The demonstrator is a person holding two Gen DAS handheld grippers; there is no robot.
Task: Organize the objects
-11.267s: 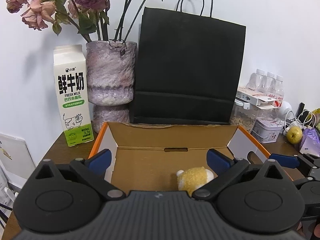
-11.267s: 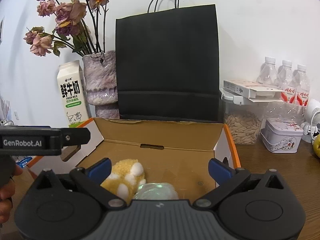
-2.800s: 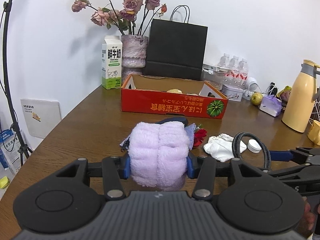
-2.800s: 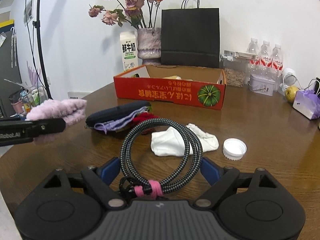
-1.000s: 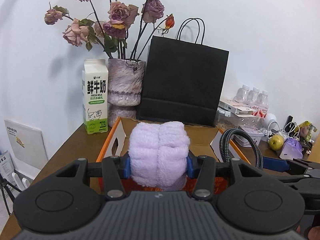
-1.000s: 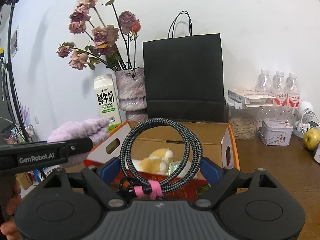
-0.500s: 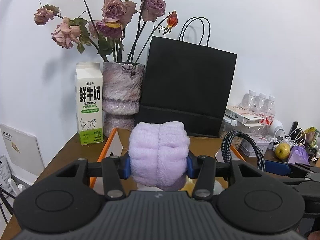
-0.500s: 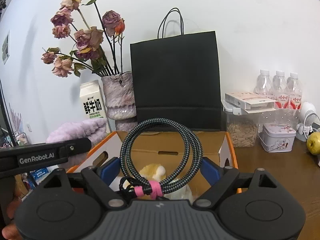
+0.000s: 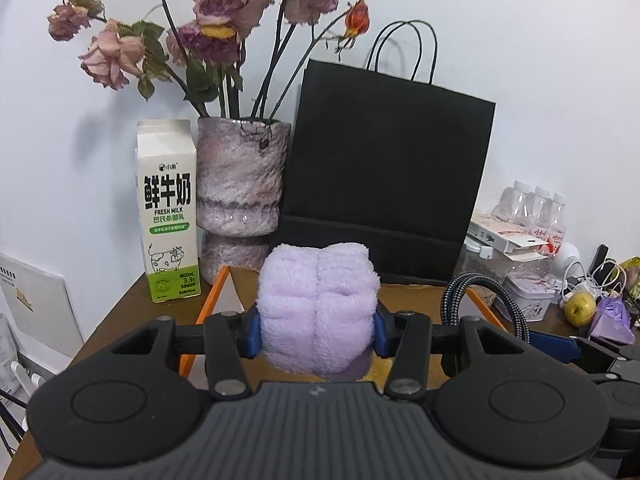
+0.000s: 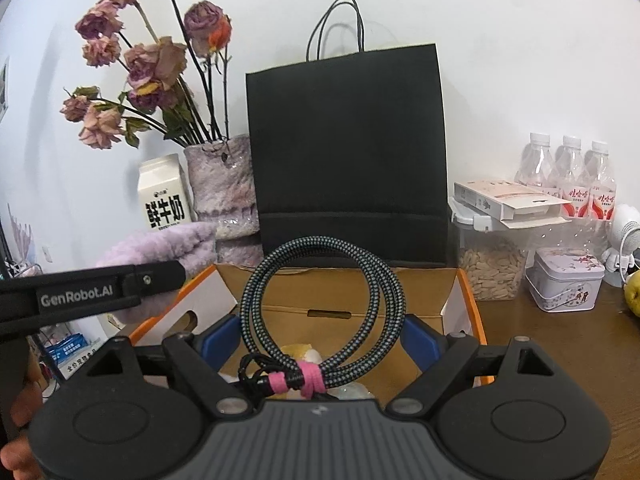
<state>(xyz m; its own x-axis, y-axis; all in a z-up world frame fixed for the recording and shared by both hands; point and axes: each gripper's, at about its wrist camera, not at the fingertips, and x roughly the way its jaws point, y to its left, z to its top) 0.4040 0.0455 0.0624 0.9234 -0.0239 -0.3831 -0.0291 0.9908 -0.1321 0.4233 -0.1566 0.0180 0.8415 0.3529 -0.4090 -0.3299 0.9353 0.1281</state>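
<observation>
Left wrist view: the left gripper [image 9: 318, 334] stands about half open, its blue pads pressed into both sides of a rolled lilac towel [image 9: 318, 304], held upright above the near edge of the box [image 9: 218, 292]. At 3 o'clock in that view the right gripper [image 9: 532, 340] shows with the cable looped up from it.

Right wrist view: the right gripper [image 10: 322, 340] stands wide, its blue pads set against the two sides of a coiled cable [image 10: 322, 304] bound by a pink tie [image 10: 298, 380]; the coil stands upright between them. Below it lies the open box [image 10: 344, 300], with a yellow plush [image 10: 298, 350] partly hidden at 6 o'clock of the coil. The left gripper [image 10: 156, 276] with the towel [image 10: 160, 246] sits at 9 o'clock, over the box's left wall.

Behind the box, at 12 o'clock, stand a black bag [image 10: 346, 152], a vase [image 10: 222, 184] of dried roses and a milk carton [image 9: 168, 210].

The step in hand appears to be the carry-in: both loads are over the box but not yet set down. The next move likely calls for lowering each into a bare part of the floor, clear of the plush, then opening the jaws. The towel may unroll and the coil may tip once freed.
</observation>
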